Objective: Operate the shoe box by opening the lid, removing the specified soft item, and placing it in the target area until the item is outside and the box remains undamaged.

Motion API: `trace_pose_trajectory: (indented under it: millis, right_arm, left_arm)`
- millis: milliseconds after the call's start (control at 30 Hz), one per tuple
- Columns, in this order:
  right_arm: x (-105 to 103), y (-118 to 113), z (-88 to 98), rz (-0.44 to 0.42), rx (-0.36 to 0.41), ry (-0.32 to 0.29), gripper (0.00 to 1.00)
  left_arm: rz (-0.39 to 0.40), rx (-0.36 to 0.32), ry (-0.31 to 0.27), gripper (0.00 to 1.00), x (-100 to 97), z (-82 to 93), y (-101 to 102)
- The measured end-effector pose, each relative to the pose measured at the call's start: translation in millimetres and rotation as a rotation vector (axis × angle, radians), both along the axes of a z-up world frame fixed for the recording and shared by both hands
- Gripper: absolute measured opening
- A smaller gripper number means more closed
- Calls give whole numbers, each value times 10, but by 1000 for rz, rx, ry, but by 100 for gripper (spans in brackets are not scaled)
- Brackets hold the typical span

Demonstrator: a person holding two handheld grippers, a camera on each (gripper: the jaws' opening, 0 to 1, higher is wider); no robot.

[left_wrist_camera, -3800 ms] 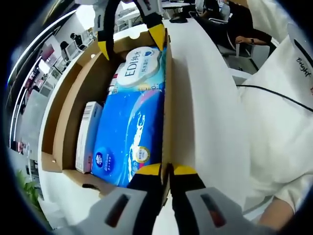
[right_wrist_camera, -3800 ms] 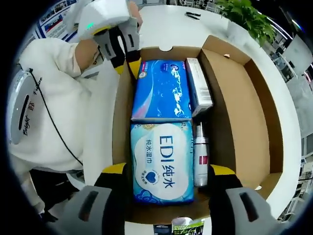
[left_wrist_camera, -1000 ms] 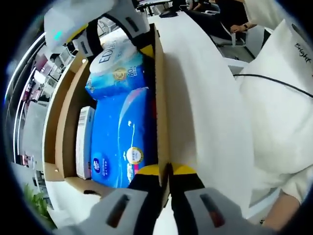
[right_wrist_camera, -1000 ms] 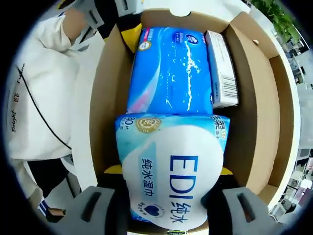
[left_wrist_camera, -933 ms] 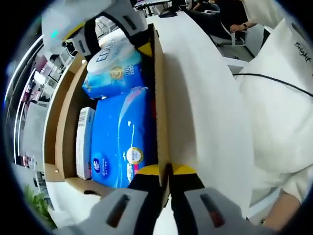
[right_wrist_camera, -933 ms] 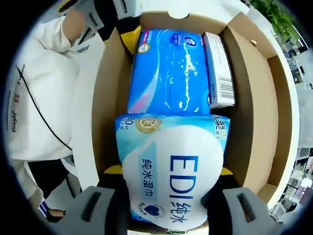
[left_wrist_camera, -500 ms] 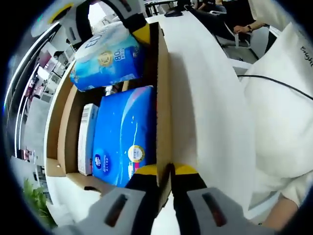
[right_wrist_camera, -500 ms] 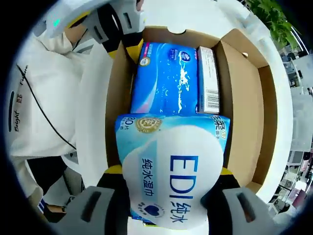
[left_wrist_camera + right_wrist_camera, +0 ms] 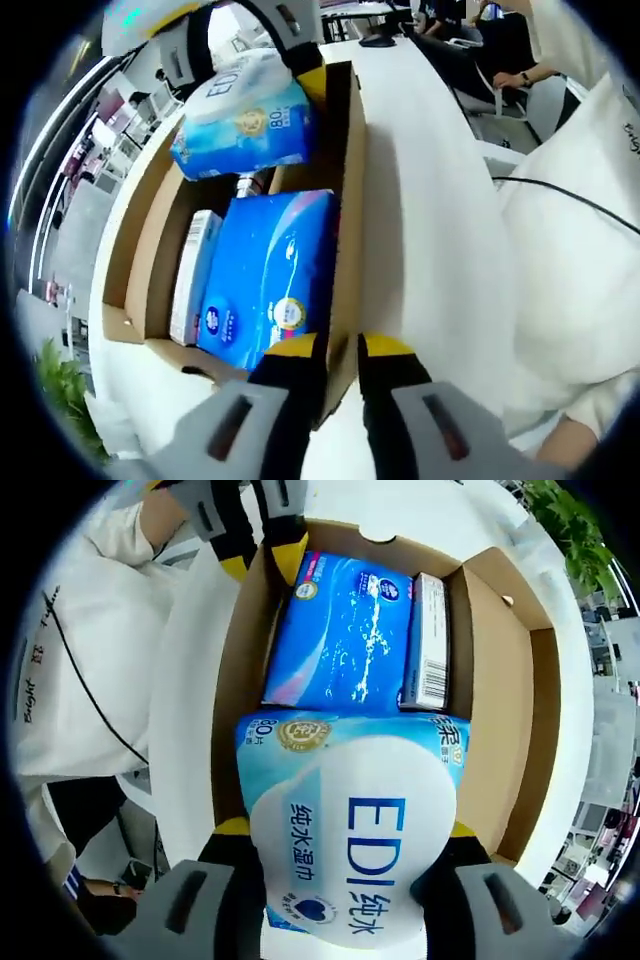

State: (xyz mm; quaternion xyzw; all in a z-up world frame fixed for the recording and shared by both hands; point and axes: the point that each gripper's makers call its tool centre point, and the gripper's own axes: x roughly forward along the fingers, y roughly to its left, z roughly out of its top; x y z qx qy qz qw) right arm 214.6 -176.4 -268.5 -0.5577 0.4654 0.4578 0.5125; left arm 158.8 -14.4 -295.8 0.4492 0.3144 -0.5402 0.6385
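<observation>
Two grippers: one on the box wall, one on the wipes.
Left gripper (image 9: 338, 352): jaws nearly closed, pinching the top edge of the box's side wall between the yellow tips; in the right gripper view it sits at the box's far left corner (image 9: 263, 552).
Box (image 9: 352, 200): brown cardboard, open, standing on a white table (image 9: 440, 220); its lid (image 9: 490, 670) is folded out to the right in the right gripper view.
Blue pack (image 9: 270, 275): soft, lying flat on the box floor against the wall the left gripper pinches; also seen at (image 9: 345, 630).
Carton (image 9: 196, 275): small, white, with a barcode, lying just beside the blue pack on the side away from the pinched wall; also at (image 9: 428, 640).
Wipes (image 9: 350, 830): soft pale-blue pack marked EDI, lifted above the box rim at the end opposite the left gripper; seen from the end at (image 9: 245, 115).
Right gripper (image 9: 345, 830): jaws spread wide, closed on the two sides of the wipes; its yellow tip shows at (image 9: 308, 80).
Bottle (image 9: 250, 183): only its top shows, under the wipes, inside the box.
Person (image 9: 590, 230): white sleeve and body just beside the table's near edge.
</observation>
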Motion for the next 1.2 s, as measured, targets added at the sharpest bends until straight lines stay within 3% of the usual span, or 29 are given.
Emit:
trace_pose_trajectory:
  millis: [67, 100, 267, 333, 467, 667, 1000, 1133, 1200]
  right_arm:
    - [8, -5, 25, 4, -1, -7, 61]
    - [0, -11, 51, 0, -6, -4, 61]
    - [-4, -6, 151, -5, -8, -23, 61]
    - [-1, -12, 188, -5, -19, -27, 61]
    - [0, -5, 227, 12, -50, -49, 61]
    - [-19, 18, 295, 12, -9, -34, 61]
    - [32, -69, 447, 40, -18, -83, 61]
    - [-98, -126, 410, 80, -73, -101, 61]
    - [-88, -114, 423, 29, -42, -116, 61]
  left_arm:
    - [-1, 7, -7, 9, 2, 12, 34]
    - [-5, 34, -10, 8, 13, 0, 81]
    - [-20, 23, 18, 7, 8, -13, 57]
    - [-82, 43, 11, 5, -5, -25, 50]
    - [-69, 33, 35, 4, -9, -25, 47]
    - [-80, 28, 28, 3, -11, -21, 40]
    - [-76, 16, 28, 4, -5, -18, 36]
    - [-72, 15, 29, 4, 0, -19, 37]
    - [-66, 13, 28, 4, 0, -20, 37]
